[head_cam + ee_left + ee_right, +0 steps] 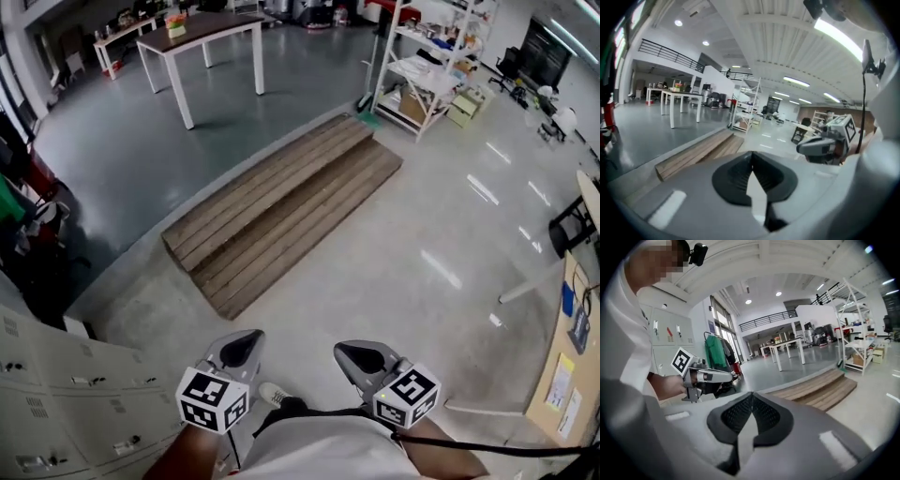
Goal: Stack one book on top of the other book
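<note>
No book shows in any view. In the head view my left gripper [246, 345] and right gripper [354, 356] are held side by side close to the person's body, above bare floor, both pointing forward. Each is shut with nothing between its fingers. The left gripper view shows its own jaws [751, 158] pressed together, with the right gripper [820, 146] off to the right. The right gripper view shows its own jaws [751, 398] closed too, and the left gripper [715, 377] at the left, held in a hand.
A low wooden stepped platform [281, 206] lies on the floor ahead. Beyond it stand a white table [202, 37] and a white shelving rack [422, 66]. Grey lockers [66, 394] are at the lower left, and a desk edge [572, 366] at the right.
</note>
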`<move>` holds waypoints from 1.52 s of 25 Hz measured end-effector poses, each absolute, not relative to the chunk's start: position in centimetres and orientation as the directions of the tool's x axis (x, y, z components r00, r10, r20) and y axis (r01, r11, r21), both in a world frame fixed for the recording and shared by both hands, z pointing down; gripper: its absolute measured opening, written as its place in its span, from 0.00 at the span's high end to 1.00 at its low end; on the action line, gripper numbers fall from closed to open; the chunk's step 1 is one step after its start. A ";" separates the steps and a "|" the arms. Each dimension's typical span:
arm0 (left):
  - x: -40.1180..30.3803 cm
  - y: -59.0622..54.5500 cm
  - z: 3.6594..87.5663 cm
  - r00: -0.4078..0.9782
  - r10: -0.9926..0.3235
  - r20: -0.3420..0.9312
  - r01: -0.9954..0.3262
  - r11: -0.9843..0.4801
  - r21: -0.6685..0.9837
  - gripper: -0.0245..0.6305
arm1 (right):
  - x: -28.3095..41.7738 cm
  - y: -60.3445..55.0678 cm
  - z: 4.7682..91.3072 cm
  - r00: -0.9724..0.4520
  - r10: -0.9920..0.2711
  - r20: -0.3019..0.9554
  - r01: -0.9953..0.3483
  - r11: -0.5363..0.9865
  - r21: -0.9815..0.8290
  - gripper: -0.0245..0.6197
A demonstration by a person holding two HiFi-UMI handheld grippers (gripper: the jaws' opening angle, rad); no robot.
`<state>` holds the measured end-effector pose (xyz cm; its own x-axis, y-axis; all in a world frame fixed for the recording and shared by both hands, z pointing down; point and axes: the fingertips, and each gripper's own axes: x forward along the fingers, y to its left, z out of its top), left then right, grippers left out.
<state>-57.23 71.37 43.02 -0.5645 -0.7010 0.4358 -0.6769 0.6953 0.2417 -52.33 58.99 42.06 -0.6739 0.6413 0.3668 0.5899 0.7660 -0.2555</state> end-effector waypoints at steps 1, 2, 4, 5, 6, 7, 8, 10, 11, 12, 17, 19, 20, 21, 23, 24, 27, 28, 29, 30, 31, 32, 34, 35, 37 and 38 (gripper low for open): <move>-56.8 69.3 43.1 -0.536 -0.722 0.437 -0.704 0.668 0.240 0.96 | -51.4 57.3 41.9 -0.697 0.617 0.364 0.568 0.786 -0.245 0.96; -56.3 67.1 43.2 -0.507 -0.742 0.438 -0.730 0.640 0.239 0.96 | -50.3 55.5 41.8 -0.721 0.591 0.362 0.543 0.806 -0.236 0.96; -54.9 62.5 43.3 -0.456 -0.777 0.434 -0.773 0.587 0.241 0.96 | -47.9 51.4 41.7 -0.764 0.535 0.361 0.483 0.845 -0.229 0.96; -54.1 60.0 43.4 -0.431 -0.794 0.429 -0.790 0.562 0.246 0.96 | -46.7 49.3 41.8 -0.784 0.505 0.361 0.450 0.863 -0.230 0.96; -53.1 57.6 43.4 -0.403 -0.811 0.424 -0.806 0.534 0.254 0.96 | -45.3 47.2 41.8 -0.803 0.474 0.361 0.416 0.880 -0.231 0.96; -51.9 55.1 43.4 -0.372 -0.829 0.418 -0.824 0.502 0.262 0.96 | -43.9 45.1 41.9 -0.821 0.443 0.360 0.381 0.895 -0.232 0.96; -50.5 52.7 43.4 -0.337 -0.846 0.412 -0.844 0.466 0.266 0.96 | -42.5 43.1 41.9 -0.838 0.412 0.358 0.347 0.909 -0.233 0.96; -47.8 48.1 43.5 -0.262 -0.875 0.407 -0.881 0.389 0.268 0.96 | -39.8 39.4 42.0 -0.866 0.351 0.355 0.282 0.931 -0.233 0.96; -46.5 46.1 43.7 -0.226 -0.884 0.409 -0.896 0.354 0.268 0.96 | -38.5 37.8 42.1 -0.878 0.321 0.355 0.250 0.940 -0.233 0.96; -45.3 44.3 44.0 -0.192 -0.890 0.413 -0.908 0.321 0.270 0.96 | -37.1 36.3 42.2 -0.888 0.291 0.356 0.218 0.948 -0.232 0.96; -39.0 36.2 44.7 -0.022 -0.902 0.430 -0.944 0.161 0.288 0.96 | -29.8 29.3 41.4 -0.934 0.113 0.339 0.039 0.975 -0.217 0.96; -36.3 33.2 44.5 0.047 -0.902 0.430 -0.953 0.088 0.289 0.96 | -26.9 26.8 41.0 -0.946 0.040 0.323 -0.034 0.975 -0.219 0.96; -34.9 31.8 44.2 0.079 -0.901 0.428 -0.958 0.050 0.283 0.96 | -25.4 25.8 40.8 -0.949 0.004 0.315 -0.069 0.973 -0.221 0.96; -33.6 30.4 43.9 0.110 -0.899 0.425 -0.961 0.013 0.276 0.96 | -24.0 24.8 40.7 -0.951 -0.030 0.306 -0.103 0.969 -0.224 0.96; -31.4 28.0 43.3 0.169 -0.891 0.421 -0.963 -0.058 0.263 0.96 | -21.6 23.3 40.5 -0.952 -0.094 0.293 -0.166 0.959 -0.231 0.96; -30.5 27.0 43.1 0.197 -0.886 0.421 -0.961 -0.090 0.261 0.96 | -20.5 22.6 40.5 -0.950 -0.124 0.287 -0.195 0.952 -0.235 0.96; -28.2 24.5 42.5 0.275 -0.863 0.425 -0.950 -0.175 0.259 0.96 | -17.9 21.1 40.2 -0.937 -0.211 0.277 -0.281 0.928 -0.246 0.96; -27.5 23.9 42.5 0.297 -0.853 0.428 -0.946 -0.201 0.256 0.96 | -17.1 20.7 40.1 -0.932 -0.237 0.274 -0.307 0.918 -0.249 0.96; -26.8 23.4 42.5 0.317 -0.844 0.433 -0.941 -0.224 0.253 0.96 | -16.3 20.3 40.1 -0.926 -0.260 0.273 -0.330 0.909 -0.253 0.96; -26.2 23.0 42.6 0.335 -0.835 0.438 -0.937 -0.245 0.250 0.96 | -15.6 20.1 40.1 -0.920 -0.280 0.273 -0.350 0.900 -0.258 0.96; -25.6 22.5 42.7 0.352 -0.825 0.443 -0.932 -0.265 0.247 0.96 | -15.0 19.9 40.3 -0.914 -0.298 0.274 -0.370 0.891 -0.263 0.96; -25.1 22.0 42.9 0.369 -0.814 0.449 -0.927 -0.284 0.246 0.96 | -14.4 19.6 40.5 -0.907 -0.316 0.277 -0.389 0.881 -0.268 0.96; -24.0 20.9 43.3 0.407 -0.791 0.457 -0.912 -0.324 0.252 0.96 | -13.4 19.0 40.8 -0.892 -0.354 0.282 -0.429 0.860 -0.276 0.96; -23.4 20.2 43.3 0.427 -0.779 0.459 -0.903 -0.345 0.256 0.96 | -12.9 18.6 40.9 -0.884 -0.372 0.284 -0.448 0.850 -0.279 0.96; -22.3 18.8 43.4 0.468 -0.753 0.462 -0.884 -0.390 0.258 0.96 | -12.0 17.4 40.8 -0.867 -0.410 0.284 -0.484 0.829 -0.281 0.96; -21.8 18.0 43.4 0.489 -0.738 0.465 -0.872 -0.416 0.257 0.96 | -11.5 16.8 40.7 -0.857 -0.432 0.283 -0.504 0.817 -0.280 0.96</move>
<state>-21.78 18.03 43.42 0.4890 -0.7381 0.4649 -0.8723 -0.4158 0.2573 -11.53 16.85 40.74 -0.8566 -0.4317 0.2826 -0.5041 0.8171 -0.2799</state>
